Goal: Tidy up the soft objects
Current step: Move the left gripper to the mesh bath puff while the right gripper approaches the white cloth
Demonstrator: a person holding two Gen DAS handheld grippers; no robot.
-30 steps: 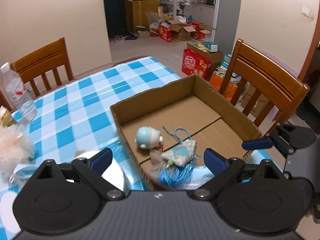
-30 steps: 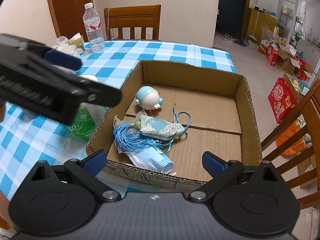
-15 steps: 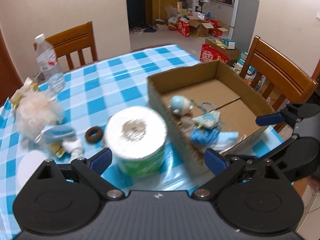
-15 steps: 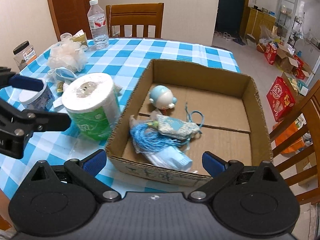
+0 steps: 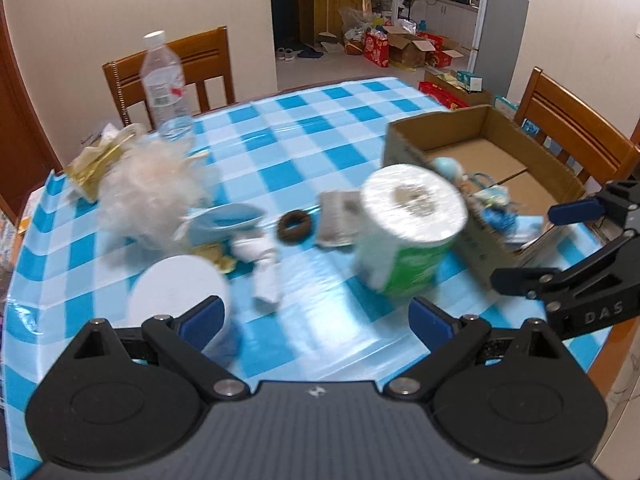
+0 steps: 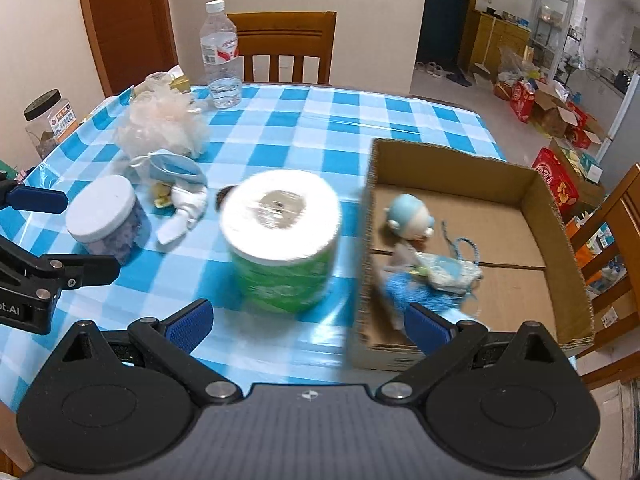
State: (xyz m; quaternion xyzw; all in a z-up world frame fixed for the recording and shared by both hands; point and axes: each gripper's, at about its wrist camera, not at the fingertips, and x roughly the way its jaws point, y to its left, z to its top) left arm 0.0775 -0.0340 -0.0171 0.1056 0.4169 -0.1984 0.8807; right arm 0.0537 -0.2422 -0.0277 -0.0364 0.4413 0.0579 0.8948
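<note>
Both grippers have pulled back from the cardboard box (image 6: pixel 460 168), and now much more of the table shows than a moment ago. A second ago the left gripper (image 5: pixel 316 318) looked right down into the box; now the box sits far off at 2 o'clock in its view. The left gripper is wide open and holds nothing. The right gripper (image 6: pixel 306 318) is wide open too, with nothing between its blue pads (image 6: pixel 188 320). Three soft things already lie in the box: a little blue plush doll (image 6: pixel 410 216), a blue tassel pouch (image 6: pixel 436 276) and, under it, what looks like a face mask, too blurry to be sure. They have not moved. That means the last drop is done, and the hands are free to look for the next soft thing. The toilet paper roll (image 6: pixel 280 232) stands just beside the box, at 12 o'clock from the right gripper and close to it. Farther off, at 10 o'clock, sit the fluffy bath pouf (image 6: pixel 164 124), a light blue cloth piece (image 6: pixel 176 168) and a white sock (image 6: pixel 184 208). A brown hair tie (image 5: pixel 295 227) lies at 12 o'clock in the left view. The jar with the white lid (image 6: pixel 106 216) and the water bottle (image 6: pixel 221 56) are hard, so they should stay out. I think the roll is the next pick, since it is nearest. Both views are blurry, so the hands are moving fast.
</note>
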